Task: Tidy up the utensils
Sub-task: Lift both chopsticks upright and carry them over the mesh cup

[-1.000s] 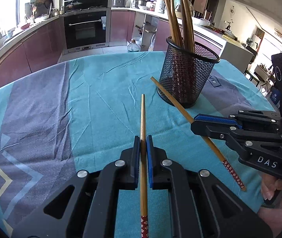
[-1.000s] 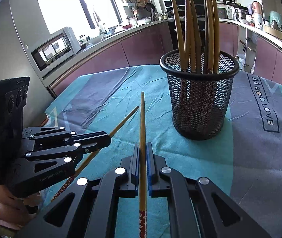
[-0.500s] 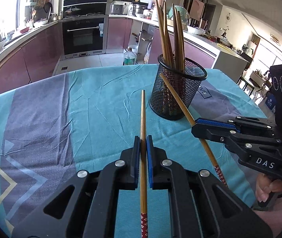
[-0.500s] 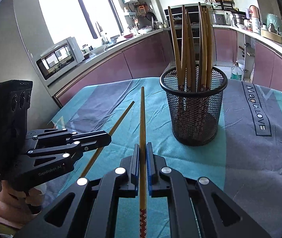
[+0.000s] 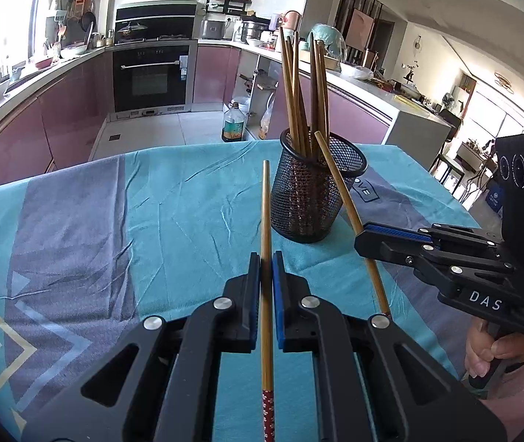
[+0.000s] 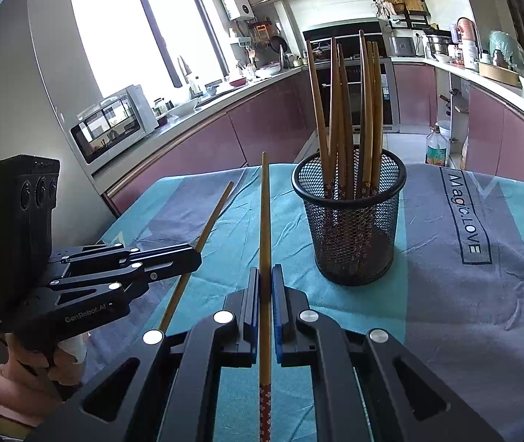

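A black mesh cup (image 5: 317, 191) stands on the table with several wooden chopsticks (image 5: 300, 88) upright in it; it also shows in the right wrist view (image 6: 354, 221). My left gripper (image 5: 266, 258) is shut on a chopstick (image 5: 266, 213) that points forward, left of the cup. My right gripper (image 6: 266, 270) is shut on another chopstick (image 6: 265, 213), also left of the cup. In the left wrist view the right gripper (image 5: 363, 234) holds its chopstick (image 5: 339, 188) tilted, tip in front of the cup's rim. Both are lifted above the cloth.
A teal and grey tablecloth (image 5: 114, 221) covers the table, with printed lettering (image 6: 464, 217) to the right of the cup. Kitchen counters, an oven (image 5: 151, 73) and a microwave (image 6: 114, 125) lie beyond the table's far edge.
Both grippers have risen and tilted up with their chopsticks; the cup now looks farther and lower. The right chopstick's tip went from the cup's base up to its rim.
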